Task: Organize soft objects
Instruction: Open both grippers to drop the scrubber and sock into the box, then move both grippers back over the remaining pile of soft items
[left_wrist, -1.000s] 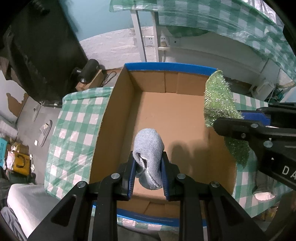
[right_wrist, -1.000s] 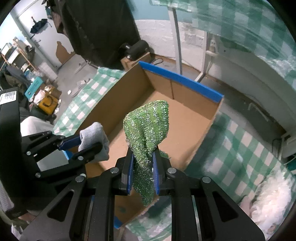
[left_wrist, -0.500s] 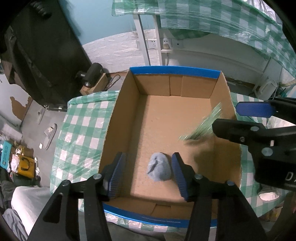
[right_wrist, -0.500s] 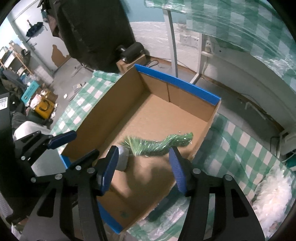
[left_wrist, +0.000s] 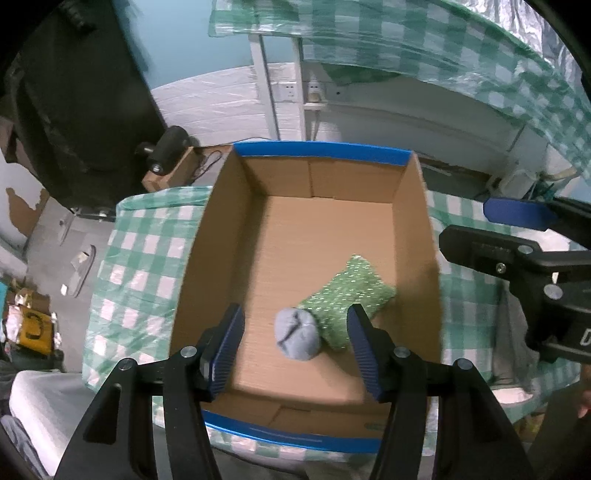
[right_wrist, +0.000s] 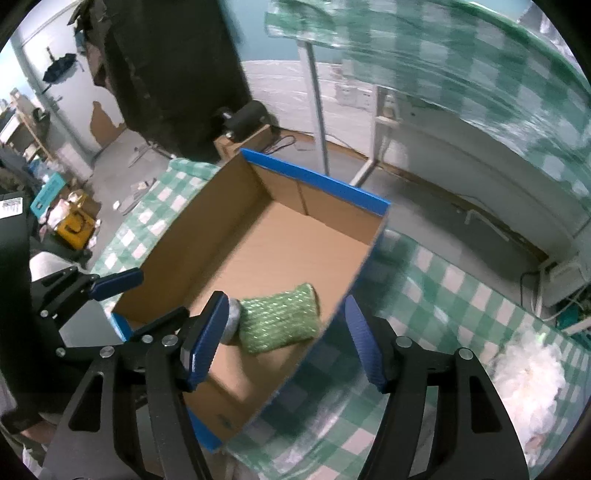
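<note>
Cardboard makes up the big box (left_wrist: 221, 236) in the middle, and it has blue tape along its top edges. The box sits on a counter (left_wrist: 136, 266) covered with a green and white checked cloth.

Two soft things lie on the floor of the box, near the end closest to the person. One is a small grey rolled-up cloth (left_wrist: 297, 333). The other is a sparkly green knitted cloth (left_wrist: 345, 291), lying flat. The two touch each other, with the grey roll at the green cloth's near left corner.

The left gripper (left_wrist: 295, 349) hangs above the box and points down at the grey roll. Its blue fingers are apart and its jaws are opening. Nothing is pinched between them; the grey roll lies far below on the box floor.

The right gripper (right_wrist: 282, 341) hangs over the right side of the box. Its jaws are opening too, and they hold nothing. The green cloth (right_wrist: 279, 322) shows between its fingers, down in the box, with the grey roll (right_wrist: 232, 320) peeking out beside its left finger.

A fluffy white thing (right_wrist: 524, 373) lies on the counter, well apart from the box on the right.
</note>
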